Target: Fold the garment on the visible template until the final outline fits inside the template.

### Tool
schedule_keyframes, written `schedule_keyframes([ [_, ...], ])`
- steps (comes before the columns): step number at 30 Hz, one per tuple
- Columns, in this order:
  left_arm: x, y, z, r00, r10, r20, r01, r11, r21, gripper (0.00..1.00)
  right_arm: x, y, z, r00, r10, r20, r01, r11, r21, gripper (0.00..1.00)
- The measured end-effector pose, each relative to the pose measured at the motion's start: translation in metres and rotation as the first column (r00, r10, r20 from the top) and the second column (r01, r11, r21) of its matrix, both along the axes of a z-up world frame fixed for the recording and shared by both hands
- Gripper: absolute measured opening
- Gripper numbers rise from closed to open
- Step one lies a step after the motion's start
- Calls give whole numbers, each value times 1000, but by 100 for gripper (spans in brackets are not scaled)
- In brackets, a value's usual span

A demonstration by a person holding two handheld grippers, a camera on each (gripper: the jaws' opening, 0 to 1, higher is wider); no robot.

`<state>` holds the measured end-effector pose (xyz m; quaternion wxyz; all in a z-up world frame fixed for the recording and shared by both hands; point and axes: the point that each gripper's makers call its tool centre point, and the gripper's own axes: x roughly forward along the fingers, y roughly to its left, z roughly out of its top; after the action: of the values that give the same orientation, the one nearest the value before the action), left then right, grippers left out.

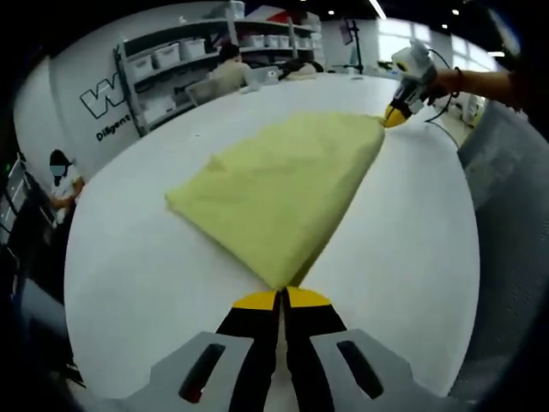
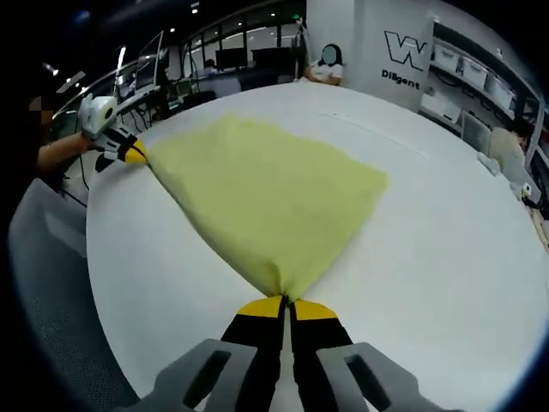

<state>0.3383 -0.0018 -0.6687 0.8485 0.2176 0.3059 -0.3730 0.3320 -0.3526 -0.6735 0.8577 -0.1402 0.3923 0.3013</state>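
Observation:
A pale yellow garment (image 1: 283, 189) lies spread on the white table (image 1: 412, 240), folded into a roughly triangular shape. My left gripper (image 1: 281, 296) is shut on its near corner. At the far corner the right gripper (image 1: 396, 116) pinches the cloth, held by a person's hand. In the right gripper view the same garment (image 2: 266, 193) runs away from my right gripper (image 2: 286, 302), which is shut on its near corner. The left gripper (image 2: 135, 154) grips the opposite corner at the upper left. The edge between the two grippers is pulled straight. I see no template outline on the table.
Shelves with white bins (image 1: 171, 60) stand behind the table. Seated people (image 1: 230, 69) are at the far side, another person (image 2: 326, 64) sits near a wall with lettering (image 2: 403, 56). The table's edge (image 2: 94, 283) runs close to my right gripper.

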Motion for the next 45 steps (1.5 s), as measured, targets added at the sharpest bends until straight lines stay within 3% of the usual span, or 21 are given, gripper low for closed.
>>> schedule_keyframes([
  [9, -1, -1, -3, 999, 32, -13, -32, 999, -8, 1, 1, 1, -1, 999, -47, -20, 48, 999, 24, 0],
  [12, -1, 3, -3, 996, 81, -27, -82, 996, -25, 1, 2, 0, -1, 997, -73, -25, 74, 997, 26, 0],
  [17, -3, 5, 5, 987, 152, -55, -156, 984, -84, 13, 0, 0, 8, 993, -114, -21, 115, 992, 43, 3],
  [22, -5, 0, 21, 976, 208, -72, -217, 961, -174, 22, -4, 6, 23, 990, -137, -12, 138, 987, 88, 20],
  [24, -5, 0, 24, 973, 218, -72, -228, 957, -179, 27, -4, 7, 28, 989, -150, -5, 150, 983, 104, 27],
  [28, -9, -2, 34, 967, 247, -66, -255, 950, -183, 42, -7, 10, 45, 983, -184, 9, 180, 974, 140, 48],
  [31, -13, -4, 44, 953, 290, -89, -302, 925, -230, 53, -12, 12, 55, 979, -204, 23, 197, 966, 170, 61],
  [36, -22, -5, 56, 938, 334, -94, -347, 906, -243, 76, -24, 14, 70, 972, -231, 35, 220, 955, 198, 79],
  [45, -44, -16, 73, 933, 350, -79, -358, 900, -249, 98, -48, 14, 85, 966, -253, 43, 239, 947, 213, 99],
])
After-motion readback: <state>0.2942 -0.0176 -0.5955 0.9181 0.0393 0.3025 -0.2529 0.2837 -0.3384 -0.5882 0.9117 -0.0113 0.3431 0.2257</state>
